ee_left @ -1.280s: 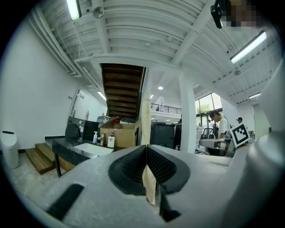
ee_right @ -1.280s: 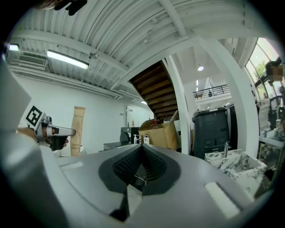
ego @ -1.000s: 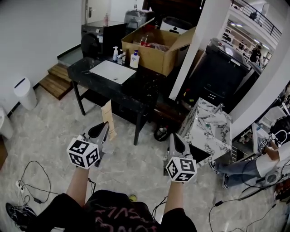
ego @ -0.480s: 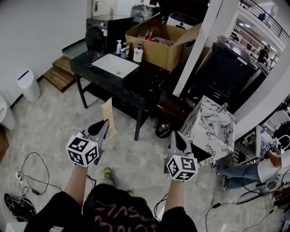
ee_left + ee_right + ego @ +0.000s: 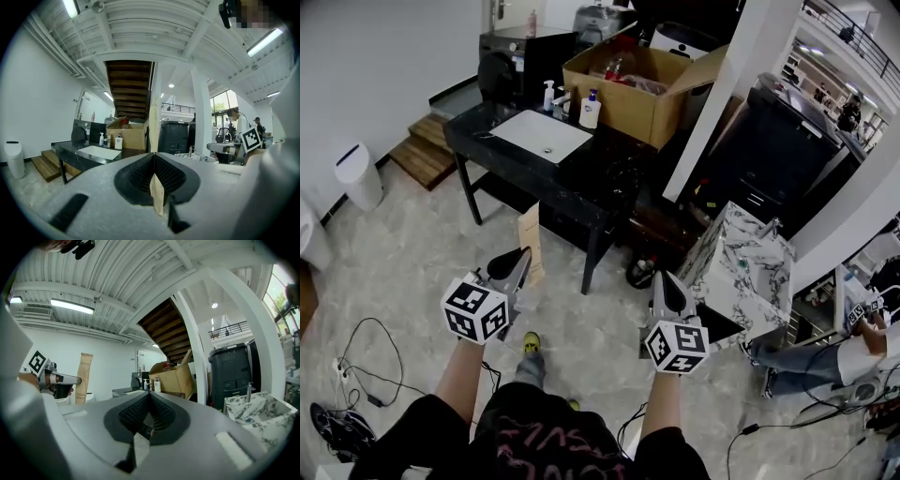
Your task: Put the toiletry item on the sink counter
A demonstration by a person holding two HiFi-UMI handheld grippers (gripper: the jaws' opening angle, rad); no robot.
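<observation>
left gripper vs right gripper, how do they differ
The left gripper has its jaws shut on an upright tan toothbrush box; the right gripper has jaws shut on nothing. The left gripper is before the black counter, the right gripper beside the marble sink. Both point forward.

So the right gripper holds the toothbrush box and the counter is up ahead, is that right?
Not quite: the left gripper holds the toothbrush box, as the head view shows. The right gripper is shut on nothing. The counter is up ahead.
</observation>
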